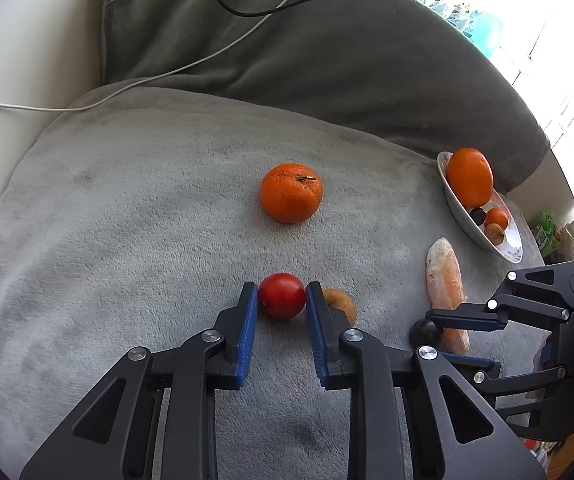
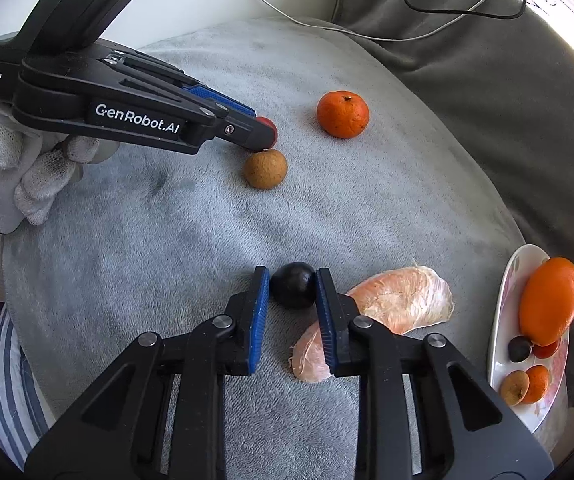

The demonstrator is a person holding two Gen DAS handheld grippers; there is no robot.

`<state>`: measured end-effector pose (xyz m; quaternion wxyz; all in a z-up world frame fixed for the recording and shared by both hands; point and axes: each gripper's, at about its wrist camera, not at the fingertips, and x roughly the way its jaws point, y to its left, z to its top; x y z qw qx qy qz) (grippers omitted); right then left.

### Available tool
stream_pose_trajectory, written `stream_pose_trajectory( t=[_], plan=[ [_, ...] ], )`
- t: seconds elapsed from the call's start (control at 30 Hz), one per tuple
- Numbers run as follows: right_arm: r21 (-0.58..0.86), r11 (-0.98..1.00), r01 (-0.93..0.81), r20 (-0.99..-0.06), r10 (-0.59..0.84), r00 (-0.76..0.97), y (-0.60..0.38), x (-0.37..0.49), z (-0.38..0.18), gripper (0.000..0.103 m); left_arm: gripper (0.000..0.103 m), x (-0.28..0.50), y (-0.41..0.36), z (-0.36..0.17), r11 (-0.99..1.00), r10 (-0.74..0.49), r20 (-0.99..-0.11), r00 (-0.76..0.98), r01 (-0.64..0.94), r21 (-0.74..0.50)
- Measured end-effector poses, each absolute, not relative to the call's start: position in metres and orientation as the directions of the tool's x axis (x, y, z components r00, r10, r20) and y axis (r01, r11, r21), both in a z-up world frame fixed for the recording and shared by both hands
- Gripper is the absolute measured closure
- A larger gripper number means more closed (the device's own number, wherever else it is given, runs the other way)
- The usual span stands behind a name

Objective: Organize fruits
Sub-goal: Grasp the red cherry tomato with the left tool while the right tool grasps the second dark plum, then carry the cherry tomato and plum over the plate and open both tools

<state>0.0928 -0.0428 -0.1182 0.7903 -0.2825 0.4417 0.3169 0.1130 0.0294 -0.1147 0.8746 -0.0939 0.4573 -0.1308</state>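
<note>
Left tool (image 1: 281, 298): closed on the red cherry tomato (image 1: 281, 296), blue pads against its two flanks, the fruit resting on the grey blanket (image 1: 127, 200).
Cherry tomato, handling: judged light, smooth and thin-skinned; likely to bruise or split under a hard squeeze, so a gentle hold across the widest part suits it.
Brown round fruit (image 1: 345, 304): just beside the tomato, right of the left tool's right finger; rough-skinned (possibly a longan).
Mandarin (image 1: 291, 192): alone near the middle of the blanket, well apart from both tools; soft peel, judged easy to grip around its middle.
Right tool (image 2: 292, 286): closed on a small dark round fruit (image 2: 293, 285), perhaps a plum or grape, which sits on the blanket between the pads.
Dark fruit, handling: judged light, slick and easily squashed.
Peeled citrus segments (image 2: 403, 298): two pale pieces, touching the right tool's right finger; membrane looks delicate and tearable.
White dish (image 2: 505, 292): at the far right edge, holding a large orange (image 2: 549, 300) and several small fruits (the likely destination).
</note>
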Motion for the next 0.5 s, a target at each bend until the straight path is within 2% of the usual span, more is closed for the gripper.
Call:
stream_pose_trajectory(
  t=[0.5],
  plan=[
    [-0.117, 0.669, -0.734, -0.86, 0.301, 0.412, -0.046, 0.087, -0.105, 0.079, 0.081, 0.106, 0.037, -0.102, 0.948, -0.313, -0.756, 0.575, 0.134, -0.29]
  ],
)
